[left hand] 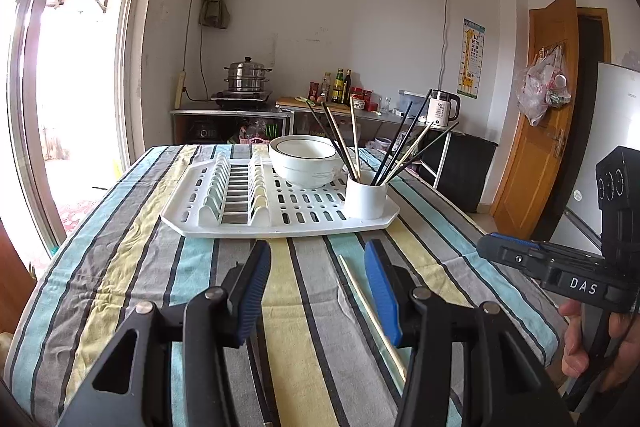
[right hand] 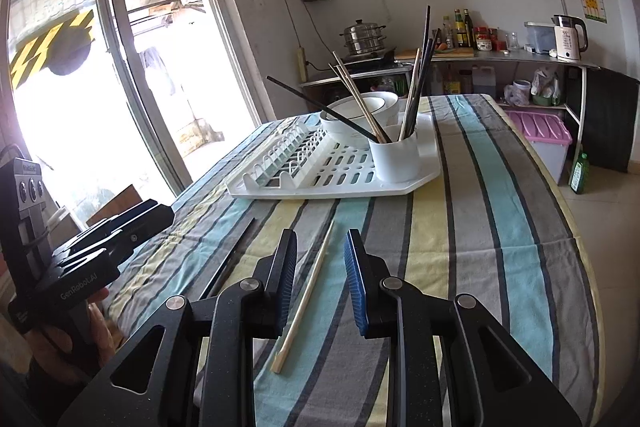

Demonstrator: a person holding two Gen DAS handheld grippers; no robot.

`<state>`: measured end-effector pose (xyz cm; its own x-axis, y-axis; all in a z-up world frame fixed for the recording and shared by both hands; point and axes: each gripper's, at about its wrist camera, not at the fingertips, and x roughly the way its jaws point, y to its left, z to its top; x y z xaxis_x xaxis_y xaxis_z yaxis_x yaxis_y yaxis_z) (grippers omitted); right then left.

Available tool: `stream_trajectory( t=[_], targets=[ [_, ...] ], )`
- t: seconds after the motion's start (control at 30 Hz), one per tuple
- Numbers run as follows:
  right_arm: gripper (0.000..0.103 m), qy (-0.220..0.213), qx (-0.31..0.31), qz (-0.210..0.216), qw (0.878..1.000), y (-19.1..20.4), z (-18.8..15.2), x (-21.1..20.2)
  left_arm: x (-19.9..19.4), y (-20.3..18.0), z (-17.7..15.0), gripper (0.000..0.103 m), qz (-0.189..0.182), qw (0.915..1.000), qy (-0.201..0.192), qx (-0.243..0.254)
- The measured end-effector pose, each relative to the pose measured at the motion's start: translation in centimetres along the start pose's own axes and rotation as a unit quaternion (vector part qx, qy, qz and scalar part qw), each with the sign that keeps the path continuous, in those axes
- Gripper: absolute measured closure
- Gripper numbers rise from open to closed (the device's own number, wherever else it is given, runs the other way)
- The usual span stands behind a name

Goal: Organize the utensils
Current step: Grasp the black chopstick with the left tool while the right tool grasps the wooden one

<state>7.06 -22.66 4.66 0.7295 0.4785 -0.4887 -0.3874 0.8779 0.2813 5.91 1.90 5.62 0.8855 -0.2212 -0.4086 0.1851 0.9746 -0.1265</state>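
Observation:
A light wooden chopstick (left hand: pixel 362 297) (right hand: pixel 308 291) lies on the striped tablecloth. A black chopstick (right hand: pixel 230 259) lies to its left in the right wrist view. A white utensil cup (left hand: pixel 366 197) (right hand: pixel 396 157) with several chopsticks stands on the white drying rack (left hand: pixel 224 223) (right hand: pixel 320 187), beside a white bowl (left hand: pixel 306 161) (right hand: pixel 358 115). My left gripper (left hand: pixel 318 283) is open and empty above the cloth, with the wooden chopstick just inside its right finger. My right gripper (right hand: pixel 320 277) is open and empty, with the wooden chopstick between its fingers.
The striped table (left hand: pixel 132 267) (right hand: pixel 500 227) ends at the right near a wooden door (left hand: pixel 540 131) and a pink storage box (right hand: pixel 544 135). A counter with a steel pot (left hand: pixel 245 75) and a kettle (left hand: pixel 442 109) stands behind.

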Motion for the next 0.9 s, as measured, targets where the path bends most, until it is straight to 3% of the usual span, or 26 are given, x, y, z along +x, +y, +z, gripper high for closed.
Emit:
stream_trajectory(
  t=[0.27,0.4,0.5,0.77,0.9],
  targets=[
    [0.077,-0.012,-0.019,-0.015,1.0,1.1,-0.1,0.2,-0.7,1.1,-1.0,0.052,0.027,0.9996,-0.006,-0.005],
    [0.071,-0.009,-0.03,-0.03,0.999,1.5,-0.3,0.7,-0.7,1.7,-1.4,0.052,0.039,0.9992,-0.001,-0.009],
    [0.071,-0.011,-0.041,-0.048,0.998,1.7,-0.6,1.0,-0.7,2.2,-1.7,0.052,0.069,0.9976,-0.002,-0.009],
    [0.071,0.011,-0.001,-0.004,1.0,1.4,-1.0,1.6,-0.3,2.9,-2.3,0.052,0.045,0.9985,0.017,-0.024],
    [0.071,0.008,-0.01,-0.01,1.0,1.9,-1.0,1.7,-0.3,2.5,-2.4,0.052,0.054,0.9984,0.013,-0.01]
  ],
)
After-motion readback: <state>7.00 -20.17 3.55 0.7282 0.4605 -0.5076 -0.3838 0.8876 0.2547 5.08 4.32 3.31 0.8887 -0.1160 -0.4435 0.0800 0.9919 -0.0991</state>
